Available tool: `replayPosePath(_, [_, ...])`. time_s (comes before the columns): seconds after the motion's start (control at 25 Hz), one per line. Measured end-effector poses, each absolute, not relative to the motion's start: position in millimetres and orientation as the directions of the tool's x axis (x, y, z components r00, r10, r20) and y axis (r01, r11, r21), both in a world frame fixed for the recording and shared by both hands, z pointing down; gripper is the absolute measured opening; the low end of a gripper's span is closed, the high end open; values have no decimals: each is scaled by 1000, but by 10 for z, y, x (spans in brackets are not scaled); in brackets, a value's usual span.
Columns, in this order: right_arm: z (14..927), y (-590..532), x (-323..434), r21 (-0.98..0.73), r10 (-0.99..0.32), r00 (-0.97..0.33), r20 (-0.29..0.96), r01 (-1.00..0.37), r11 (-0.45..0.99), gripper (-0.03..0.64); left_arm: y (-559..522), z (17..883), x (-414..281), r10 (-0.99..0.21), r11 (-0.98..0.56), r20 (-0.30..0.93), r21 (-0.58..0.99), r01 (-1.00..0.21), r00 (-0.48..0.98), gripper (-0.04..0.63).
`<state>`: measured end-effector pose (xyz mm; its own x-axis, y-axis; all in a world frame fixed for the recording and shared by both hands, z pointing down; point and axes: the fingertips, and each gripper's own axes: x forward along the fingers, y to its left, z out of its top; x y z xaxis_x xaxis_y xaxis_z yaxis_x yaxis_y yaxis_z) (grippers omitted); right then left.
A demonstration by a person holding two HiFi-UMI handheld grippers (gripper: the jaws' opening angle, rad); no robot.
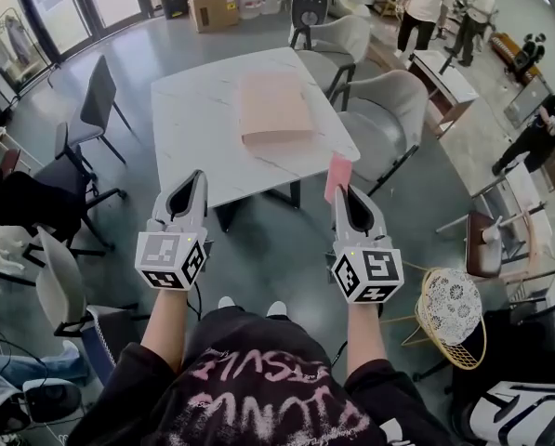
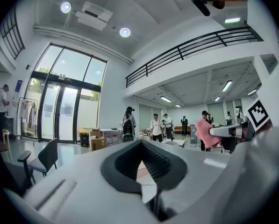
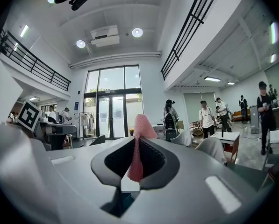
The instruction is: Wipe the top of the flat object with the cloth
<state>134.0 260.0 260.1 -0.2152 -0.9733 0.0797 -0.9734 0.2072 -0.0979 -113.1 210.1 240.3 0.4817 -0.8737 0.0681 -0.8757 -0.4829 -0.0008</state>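
Bright, sunny room
Big windows (image 2: 67,111) and round ceiling lights (image 2: 125,31) shine; both gripper views bend at dark, rounded edges.

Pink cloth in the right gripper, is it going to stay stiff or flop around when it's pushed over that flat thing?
Probably floppy: the pink cloth is thin and folds where the right gripper pinches it. Likely very light, since its free end stands up above the fingers. Its woven-looking texture should grip rather than slide on the flat object.
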Motion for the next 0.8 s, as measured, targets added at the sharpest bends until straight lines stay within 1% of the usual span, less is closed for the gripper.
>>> replayPosePath(0.32, [2657,2593,1536,-104,-967,-244,79,-966,236,44,2170,2390,-860,-877,-480,66,-44,-876,477,2])
replayPosePath(0.8, [2664,2451,1626,-108,-965,-255,65,-963,248,44,2040,2358,-784,-879,-476,52,-53,-878,474,2])
